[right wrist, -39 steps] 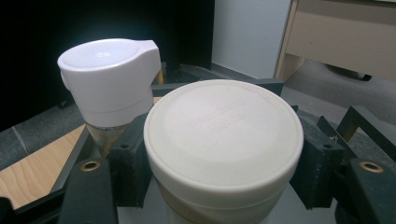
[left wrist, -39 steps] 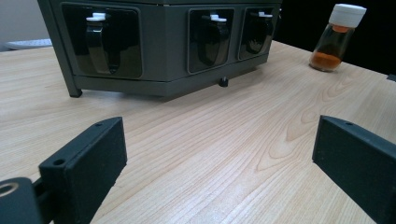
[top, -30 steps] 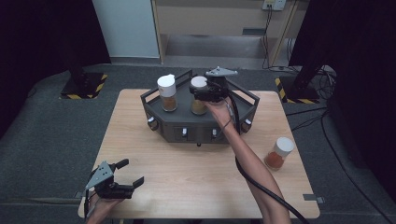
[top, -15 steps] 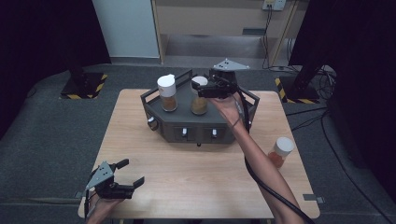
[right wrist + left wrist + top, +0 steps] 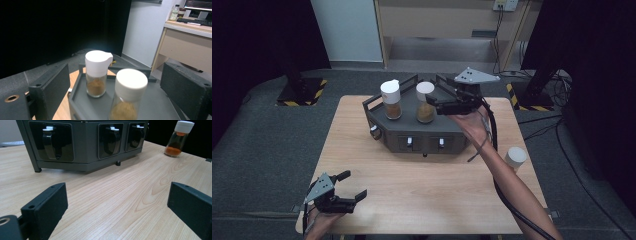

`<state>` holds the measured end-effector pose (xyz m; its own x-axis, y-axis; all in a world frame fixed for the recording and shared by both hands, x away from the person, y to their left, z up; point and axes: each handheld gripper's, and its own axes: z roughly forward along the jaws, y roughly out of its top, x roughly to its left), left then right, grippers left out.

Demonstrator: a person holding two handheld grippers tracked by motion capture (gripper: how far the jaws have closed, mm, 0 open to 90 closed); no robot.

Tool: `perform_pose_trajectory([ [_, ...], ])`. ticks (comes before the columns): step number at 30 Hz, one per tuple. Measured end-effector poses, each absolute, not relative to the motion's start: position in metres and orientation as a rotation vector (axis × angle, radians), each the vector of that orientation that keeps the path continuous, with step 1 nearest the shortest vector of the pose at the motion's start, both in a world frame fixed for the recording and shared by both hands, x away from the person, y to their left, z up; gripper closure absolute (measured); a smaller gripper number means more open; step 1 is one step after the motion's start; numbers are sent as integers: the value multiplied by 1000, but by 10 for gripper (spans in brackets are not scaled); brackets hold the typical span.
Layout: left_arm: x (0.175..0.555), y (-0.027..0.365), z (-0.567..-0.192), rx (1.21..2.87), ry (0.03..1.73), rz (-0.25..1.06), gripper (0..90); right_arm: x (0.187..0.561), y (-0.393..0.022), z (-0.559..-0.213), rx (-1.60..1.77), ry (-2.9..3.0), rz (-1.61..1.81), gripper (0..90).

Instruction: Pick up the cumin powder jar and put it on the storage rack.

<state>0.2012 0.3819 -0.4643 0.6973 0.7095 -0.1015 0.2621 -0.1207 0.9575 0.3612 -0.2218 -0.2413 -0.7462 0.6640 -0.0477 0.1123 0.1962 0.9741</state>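
Jars are standing side by side on the rack (image 5: 382,131): the round-capped jar (image 5: 425,102) is sitting just in front of the right gripper (image 5: 436,103), whose jaws have just been opening and are gaping empty, clear of it. Left gripper (image 5: 354,186) is resting open, empty, near the counter (image 5: 437,195) edge, well apart.

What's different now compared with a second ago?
The right gripper has let go of the round-capped jar on the grey rack: its jaws have just been opening and it has backed off to the right and up. The left gripper, the spouted jar and the jar on the table stayed put.
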Motion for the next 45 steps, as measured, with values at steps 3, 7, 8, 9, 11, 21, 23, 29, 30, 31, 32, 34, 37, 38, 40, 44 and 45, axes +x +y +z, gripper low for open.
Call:
perform_pose_trajectory([
  [3,201,382,-464,1696,788,458,18,349,-233,-245,712,2010,1586,91],
  [7,201,382,-464,1694,789,457,18,330,-250,-250,697,2003,1595,90],
  [8,201,382,-464,1693,789,457,18,327,-253,-251,696,2001,1598,91],
  [9,201,382,-464,1694,789,458,18,324,-257,-253,694,1998,1600,90],
  [11,201,382,-464,1696,788,458,18,316,-266,-259,709,1996,1616,90],
  [21,201,381,-464,1697,790,457,18,279,-305,-294,774,1955,1647,91],
  [23,202,381,-464,1697,792,457,18,271,-312,-301,782,1953,1619,90],
  [29,201,381,-464,1698,791,459,18,252,-325,-323,813,1949,1591,89],
  [30,201,381,-464,1698,791,459,18,252,-325,-323,813,1949,1591,89],
  [31,201,381,-464,1697,791,460,18,249,-326,-326,818,1949,1581,89],
  [32,201,381,-464,1697,791,460,18,246,-328,-330,822,1949,1578,89],
  [34,201,381,-464,1697,793,460,18,239,-330,-338,828,1948,1565,89],
  [37,201,381,-464,1698,793,461,18,228,-337,-351,845,1945,1554,87],
  [38,201,381,-464,1698,793,461,18,228,-337,-351,845,1945,1554,87],
  [40,201,381,-464,1699,794,461,18,223,-340,-357,855,1940,1549,86],
  [44,201,381,-464,1698,795,461,18,214,-347,-369,881,1932,1550,84],
  [45,201,381,-464,1697,794,461,18,210,-351,-375,885,1929,1541,84],
])
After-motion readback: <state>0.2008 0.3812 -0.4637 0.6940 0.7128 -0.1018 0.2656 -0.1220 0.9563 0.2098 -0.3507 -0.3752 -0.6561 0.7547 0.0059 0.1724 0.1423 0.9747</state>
